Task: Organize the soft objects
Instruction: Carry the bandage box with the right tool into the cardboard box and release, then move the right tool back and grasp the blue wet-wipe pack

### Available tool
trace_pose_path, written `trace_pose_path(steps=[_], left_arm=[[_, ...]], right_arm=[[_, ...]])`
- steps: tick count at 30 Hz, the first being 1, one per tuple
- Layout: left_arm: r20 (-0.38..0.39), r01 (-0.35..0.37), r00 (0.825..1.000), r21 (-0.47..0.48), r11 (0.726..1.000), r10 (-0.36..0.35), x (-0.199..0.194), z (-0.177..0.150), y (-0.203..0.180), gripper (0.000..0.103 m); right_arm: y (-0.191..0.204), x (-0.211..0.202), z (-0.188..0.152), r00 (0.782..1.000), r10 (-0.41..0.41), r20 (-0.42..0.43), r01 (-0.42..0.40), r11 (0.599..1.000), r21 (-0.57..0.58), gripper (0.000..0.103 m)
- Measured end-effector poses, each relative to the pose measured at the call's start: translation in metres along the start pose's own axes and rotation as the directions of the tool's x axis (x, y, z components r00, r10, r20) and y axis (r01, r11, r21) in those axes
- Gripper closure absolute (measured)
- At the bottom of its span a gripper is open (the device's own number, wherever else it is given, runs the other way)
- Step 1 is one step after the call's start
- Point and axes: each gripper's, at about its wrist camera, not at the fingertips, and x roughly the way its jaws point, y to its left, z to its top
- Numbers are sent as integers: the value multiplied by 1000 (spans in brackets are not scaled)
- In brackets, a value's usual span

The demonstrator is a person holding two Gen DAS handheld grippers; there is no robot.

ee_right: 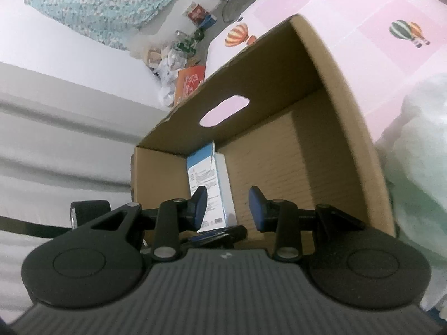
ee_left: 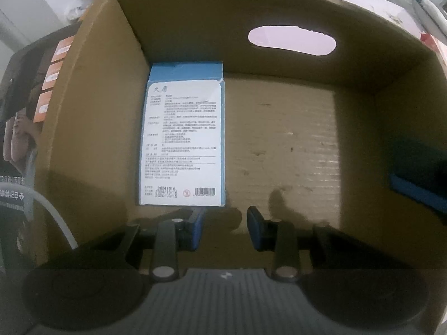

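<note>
Status: left gripper (ee_left: 223,227) points straight down inside the cardboard box (ee_left: 92,128). Jaws stand narrow w/ bare gap between pads; nothing held. Right gripper (ee_right: 227,209) sits above the near rim, angled down into the box, jaws also narrow and empty.

Task item location: blue-and-white pack (ee_left: 183,139) lies flat on the box floor, printed label up, long edge against the left wall, top end near the back wall under the handle cutout (ee_left: 292,40). A pale soft bundle (ee_right: 419,153) sits outside the box, just beside its right wall, on the pink balloon-print cloth (ee_right: 349,8); cannot tell what it is.

Risks, as judged:
- Left fingertips are near the pack's lower edge. Further descent could press or skew the pack, or jam pads into the floor.
- Box is light and open. Dragging a finger on the wall when lifting out could shift or tip it.
- Both grippers work the same opening; collision is likely if the right enters before the left exits.
- Bundle grabbed by a loose fold could snag on the rim.
</note>
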Motion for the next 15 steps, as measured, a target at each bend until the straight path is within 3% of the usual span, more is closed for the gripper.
trace_pose_path(steps=[1, 3, 4, 10, 15], left_arm=[[6, -4, 1000, 6, 1000, 4, -2, -2, -1, 65], [15, -2, 1000, 16, 1000, 2, -8, -4, -4, 45], [22, 6, 1000, 15, 1000, -6, -10, -4, -6, 42], [82, 25, 996, -20, 999, -23, -44, -20, -6, 31], [172, 55, 984, -42, 998, -47, -83, -32, -14, 25]], right_arm=[[-1, -2, 0, 1000, 3, 3, -3, 1000, 3, 70], [-4, -7, 0, 1000, 10, 13, -10, 1000, 10, 69], [-5, -9, 0, 1000, 16, 17, -16, 1000, 11, 69], [-10, -34, -5, 995, 88, 45, -89, 996, 13, 57], [-26, -65, -9, 969, 231, 92, -236, 970, 52, 48]])
